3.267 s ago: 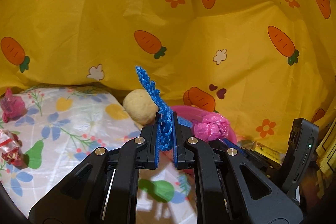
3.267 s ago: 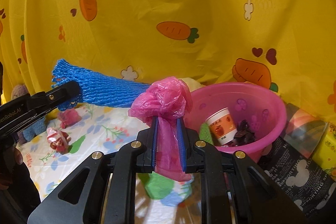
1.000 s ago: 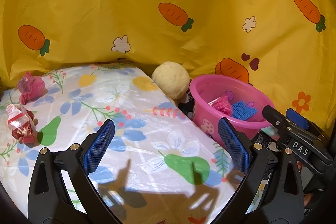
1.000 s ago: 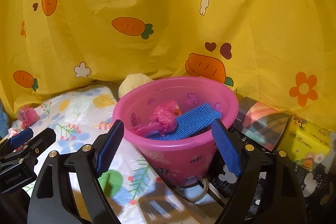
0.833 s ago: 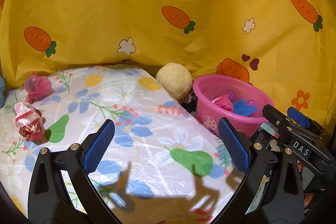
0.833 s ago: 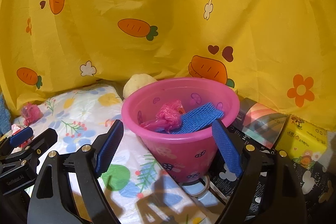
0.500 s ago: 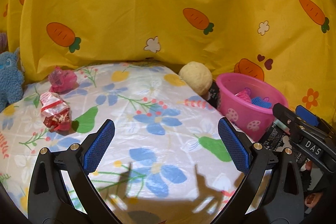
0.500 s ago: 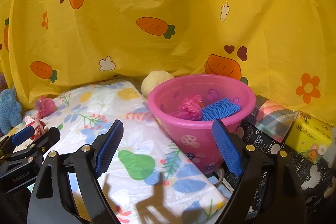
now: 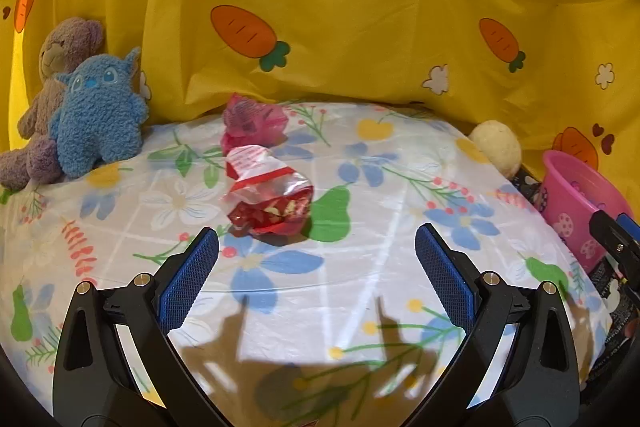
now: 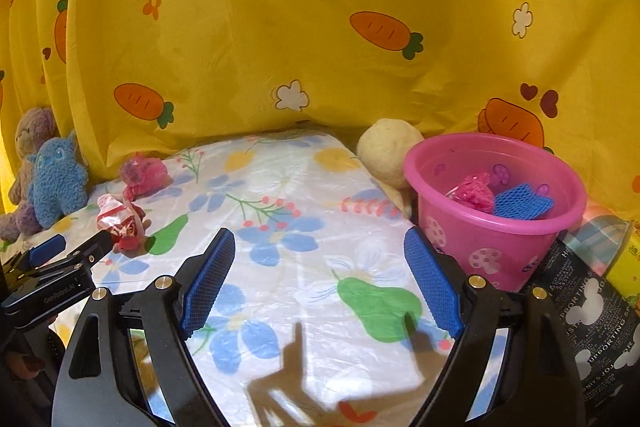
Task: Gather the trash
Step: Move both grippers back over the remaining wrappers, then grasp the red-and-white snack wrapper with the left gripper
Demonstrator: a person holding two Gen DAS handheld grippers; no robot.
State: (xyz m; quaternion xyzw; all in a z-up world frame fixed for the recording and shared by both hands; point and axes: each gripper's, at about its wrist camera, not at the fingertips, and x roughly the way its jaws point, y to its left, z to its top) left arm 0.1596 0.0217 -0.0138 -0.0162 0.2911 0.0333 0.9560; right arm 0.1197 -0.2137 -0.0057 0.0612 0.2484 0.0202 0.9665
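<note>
Left tongs spread wide over the flower-printed worktop, blue pads far apart, nothing between them. Right tongs likewise gaping and empty, hovering above the same printed sheet with the pink bucket just beside the right-hand pad. Inside that bucket: a crumpled pink bag and a piece of blue mesh, lying against each other. Still out on the worktop: a red-and-clear snack wrapper, crumpled, sitting just ahead of the left tongs and a little toward their left pad, apart from both pads; directly behind it, close to the yellow carrot-print curtain, a wadded pink plastic bag, close to the wrapper, contact impossible to tell. Both pieces also visible from the right wrist view, far left, well apart from the bucket. At the left edge, leaning on the curtain: a blue plush toy in front of a purplish teddy bear, touching. At the far right corner of the worktop, a cream fuzzy ball tucked right beside the bucket's rim. To the right of the bucket, a dark printed package and a yellow box at the frame edge.
</note>
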